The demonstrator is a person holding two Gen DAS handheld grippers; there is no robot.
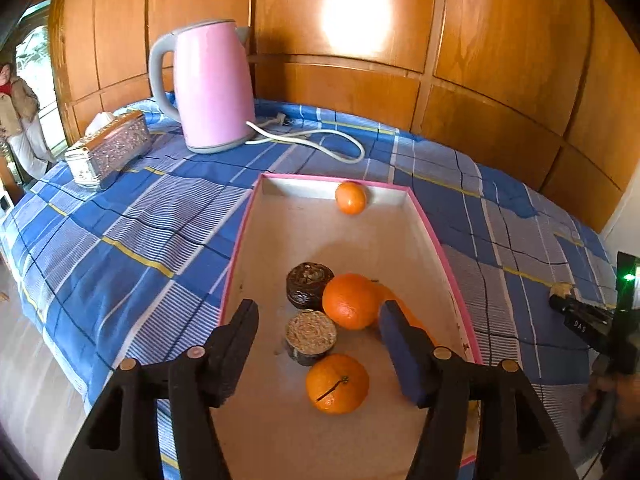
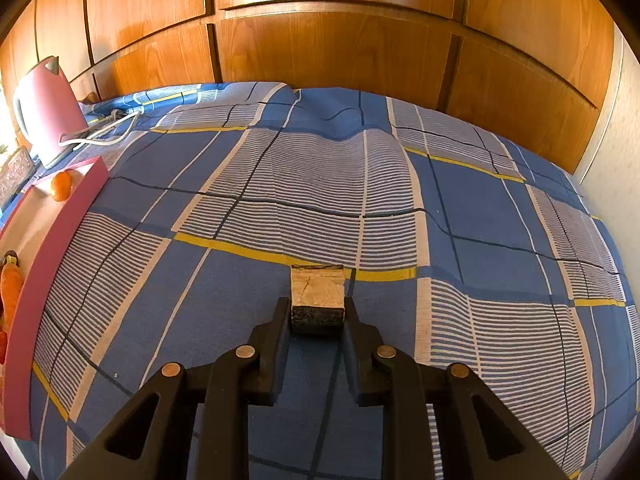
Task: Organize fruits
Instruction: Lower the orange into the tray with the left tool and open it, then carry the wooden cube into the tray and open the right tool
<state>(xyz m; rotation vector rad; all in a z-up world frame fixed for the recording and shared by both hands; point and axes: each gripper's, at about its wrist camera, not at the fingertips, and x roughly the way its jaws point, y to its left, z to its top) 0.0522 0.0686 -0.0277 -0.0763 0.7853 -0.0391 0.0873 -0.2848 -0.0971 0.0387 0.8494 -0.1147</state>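
- The pink-rimmed box (image 1: pixel 436 248) lies on the blue checked bedspread (image 1: pixel 120 232); inside sit a small orange (image 1: pixel 350 198) at its 12 o'clock end, two dark cut pieces (image 1: pixel 309 285) at centre, an orange (image 1: pixel 349 301) touching them at 3 o'clock, another orange (image 1: pixel 337 383) at 6 o'clock.
- The left hand-held gripper (image 1: pixel 318 330) hangs over the box, released, with nothing between its fingers.
- At 11 o'clock of the box stand a silver tissue holder (image 1: pixel 108 152) and a pink kettle (image 1: pixel 212 88) with white cord (image 1: pixel 320 136).
- The right hand-held gripper (image 2: pixel 316 312) is clenched on a pale cut chunk (image 2: pixel 317 292) low over the bedspread, at 3 o'clock of the box.
- Wooden panelling (image 2: pixel 320 40) backs the bed.
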